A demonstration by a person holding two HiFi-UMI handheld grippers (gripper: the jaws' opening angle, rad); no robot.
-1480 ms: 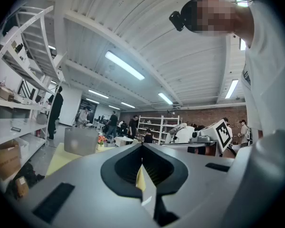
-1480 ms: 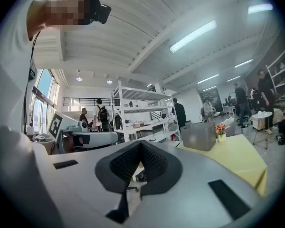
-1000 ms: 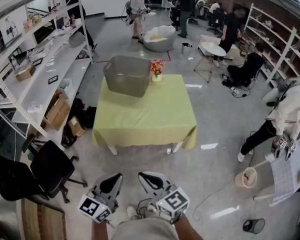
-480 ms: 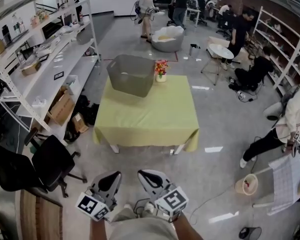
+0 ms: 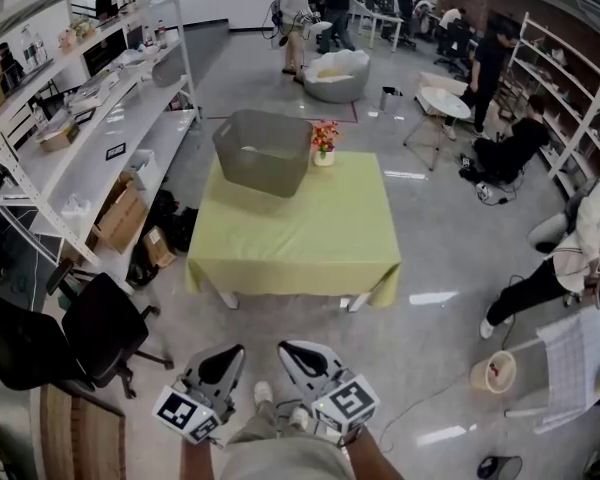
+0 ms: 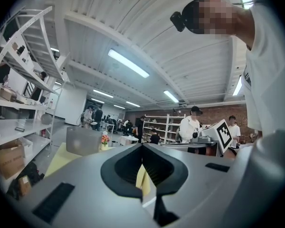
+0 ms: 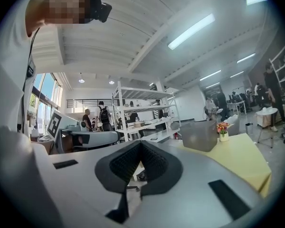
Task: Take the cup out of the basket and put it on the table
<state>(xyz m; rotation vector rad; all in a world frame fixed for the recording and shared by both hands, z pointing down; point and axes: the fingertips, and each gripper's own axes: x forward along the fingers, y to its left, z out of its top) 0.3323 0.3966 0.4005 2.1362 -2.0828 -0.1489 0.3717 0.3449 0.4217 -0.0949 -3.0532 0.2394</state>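
Note:
The grey basket (image 5: 263, 151) stands on the far left corner of the yellow-clothed table (image 5: 295, 233). No cup shows; the basket's inside is hidden from here. Both grippers hang close to my body, a few steps short of the table's near edge. My left gripper (image 5: 230, 353) and right gripper (image 5: 290, 350) are shut, with nothing between their fingers. In the left gripper view the jaws of my left gripper (image 6: 142, 145) meet, and the basket (image 6: 83, 140) lies far ahead. The right gripper (image 7: 141, 142) also has its jaws together, with the basket (image 7: 199, 135) off to the right.
A small vase of flowers (image 5: 325, 140) stands next to the basket. White shelving (image 5: 70, 138) runs along the left, with cardboard boxes (image 5: 120, 218) under it. A black office chair (image 5: 100, 328) is at my left. A bucket (image 5: 492, 368) and a crouching person (image 5: 580, 258) are on the right.
The view has shifted a little toward the table and my foot now shows between the grippers. Both grippers keep the same pose, shut.

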